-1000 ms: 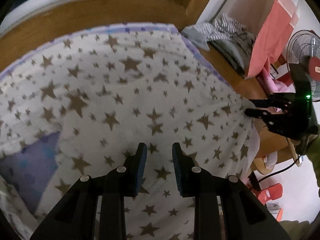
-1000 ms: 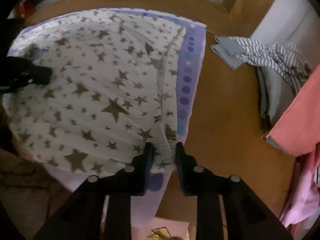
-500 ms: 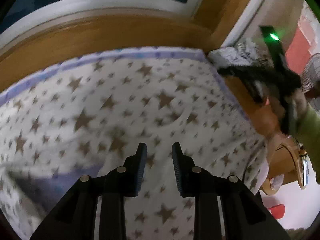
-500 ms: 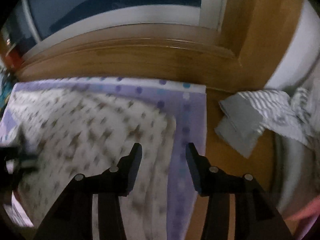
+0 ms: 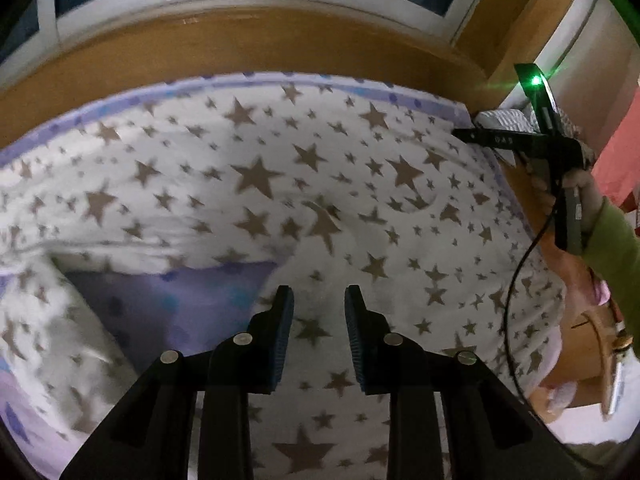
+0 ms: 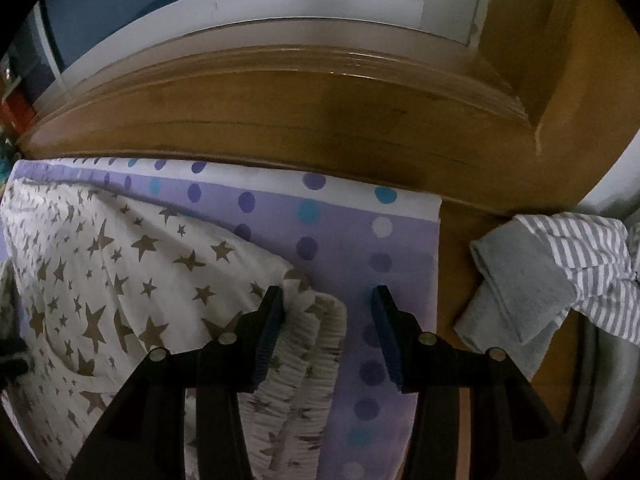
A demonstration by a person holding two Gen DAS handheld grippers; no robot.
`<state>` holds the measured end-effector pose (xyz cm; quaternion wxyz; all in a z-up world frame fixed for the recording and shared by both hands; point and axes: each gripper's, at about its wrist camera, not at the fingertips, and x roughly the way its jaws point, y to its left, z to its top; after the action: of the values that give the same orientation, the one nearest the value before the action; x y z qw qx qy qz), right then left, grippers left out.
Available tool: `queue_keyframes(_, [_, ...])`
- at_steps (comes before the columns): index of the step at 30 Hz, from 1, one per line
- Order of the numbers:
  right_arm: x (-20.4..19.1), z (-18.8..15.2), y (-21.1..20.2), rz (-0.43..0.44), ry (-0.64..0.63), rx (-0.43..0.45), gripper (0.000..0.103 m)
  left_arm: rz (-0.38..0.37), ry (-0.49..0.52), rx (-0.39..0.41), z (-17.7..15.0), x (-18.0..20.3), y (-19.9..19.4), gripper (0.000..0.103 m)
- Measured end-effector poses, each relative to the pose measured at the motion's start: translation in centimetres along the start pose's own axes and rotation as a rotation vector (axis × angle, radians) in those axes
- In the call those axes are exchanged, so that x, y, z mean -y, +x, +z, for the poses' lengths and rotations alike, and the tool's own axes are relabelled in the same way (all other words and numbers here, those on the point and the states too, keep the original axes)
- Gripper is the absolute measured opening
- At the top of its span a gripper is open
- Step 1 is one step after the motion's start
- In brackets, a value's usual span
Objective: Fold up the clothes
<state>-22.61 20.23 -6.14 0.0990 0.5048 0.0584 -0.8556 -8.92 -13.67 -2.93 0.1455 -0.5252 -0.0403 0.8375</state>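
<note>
A white garment with brown stars lies spread over a purple dotted cloth on a wooden top. My left gripper hovers over its near part. Its jaws are opening, with only flat fabric below them and nothing pinched. In the right wrist view the garment ends in a gathered elastic waistband. The waistband lies between the jaws of my right gripper, beside the left finger, and the pads stand apart from it. The right gripper also shows at the garment's far right corner.
A pile of grey and striped clothes lies right of the purple cloth. A wooden ledge and a window frame run along the back. A hand in a green sleeve and a black cable are at the right, near a pink cloth.
My right gripper carried the waistband from the near edge to the far right corner, then let go and widened. The left gripper shifted across the garment, and a purple patch now shows beside it.
</note>
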Motion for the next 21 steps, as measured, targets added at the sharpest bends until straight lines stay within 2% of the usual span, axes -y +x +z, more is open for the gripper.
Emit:
queue_keyframes(1, [0.1,0.0,0.0,0.004,-0.001,0.0,0.046,0.015,0.006,-0.008,0.3,-0.3,0.3,0.042])
queue_keyframes(3, [0.2,0.1,0.1,0.009,0.001,0.001,0.047,0.035,0.001,-0.032,0.6,-0.7,1.1,0.042])
queue_keyframes(4, [0.2,0.1,0.1,0.01,-0.002,0.002,0.047,0.021,-0.01,-0.048,0.7,-0.9,1.5,0.042])
queue_keyframes(6, [0.2,0.2,0.1,0.01,-0.007,0.002,0.048,-0.025,-0.041,-0.065,0.6,-1.3,1.9,0.043])
queue_keyframes(9, [0.5,0.2,0.0,0.013,-0.005,0.007,0.048,-0.153,-0.076,-0.071,0.2,-1.3,2.0,0.043])
queue_keyframes(10, [0.5,0.2,0.0,0.014,-0.004,0.008,0.048,-0.162,-0.084,-0.062,0.1,-1.3,2.0,0.043])
queue_keyframes(12, [0.6,0.3,0.1,0.013,-0.006,0.009,0.048,-0.148,-0.074,-0.047,-0.2,-1.0,2.1,0.036])
queue_keyframes(14, [0.5,0.4,0.3,0.009,-0.005,0.018,0.048,-0.152,-0.068,-0.054,-0.4,-0.9,2.1,0.008])
queue_keyframes(17, [0.4,0.6,0.3,0.006,-0.009,0.023,0.048,-0.199,-0.086,-0.071,-0.9,-0.8,2.1,0.007])
queue_keyframes(21, [0.9,0.1,0.0,0.051,0.012,0.022,0.048,-0.179,-0.062,-0.069,-1.2,-0.2,1.9,0.007])
